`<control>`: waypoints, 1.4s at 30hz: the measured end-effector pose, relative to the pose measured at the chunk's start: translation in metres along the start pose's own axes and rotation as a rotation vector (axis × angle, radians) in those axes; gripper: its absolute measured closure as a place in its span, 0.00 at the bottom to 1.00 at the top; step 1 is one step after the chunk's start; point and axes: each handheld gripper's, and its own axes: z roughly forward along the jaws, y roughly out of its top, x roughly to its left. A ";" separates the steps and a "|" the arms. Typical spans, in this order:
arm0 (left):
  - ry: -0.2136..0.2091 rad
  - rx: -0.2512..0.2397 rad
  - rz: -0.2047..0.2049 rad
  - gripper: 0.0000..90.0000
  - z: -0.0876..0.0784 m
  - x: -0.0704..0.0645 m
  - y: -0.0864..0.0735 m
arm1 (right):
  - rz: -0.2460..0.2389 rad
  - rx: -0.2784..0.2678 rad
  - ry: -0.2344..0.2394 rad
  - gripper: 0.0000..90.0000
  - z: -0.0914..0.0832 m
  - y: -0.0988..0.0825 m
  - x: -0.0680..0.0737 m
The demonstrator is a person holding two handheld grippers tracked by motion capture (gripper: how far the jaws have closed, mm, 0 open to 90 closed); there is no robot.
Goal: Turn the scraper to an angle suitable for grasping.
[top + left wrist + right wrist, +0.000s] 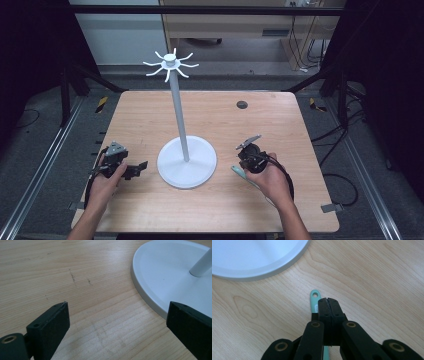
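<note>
The right hand-held gripper (328, 301) is seen clenched, jaws pressed together, above a teal handle (315, 300) lying on the counter (150, 120) just beside the white stand (187, 162); no grasp can be confirmed. The left hand-held gripper (117, 320) is held released near the stand's base.

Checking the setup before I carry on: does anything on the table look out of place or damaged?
Nothing looks damaged or spilled. The white stand is upright on the wooden table. A teal utensil sits under the shut right gripper; whether it is held is unclear. The left gripper is open.
</note>
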 end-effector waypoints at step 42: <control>-0.008 0.002 0.002 0.05 0.001 0.000 0.000 | -0.034 0.189 0.057 0.71 0.031 0.013 -0.003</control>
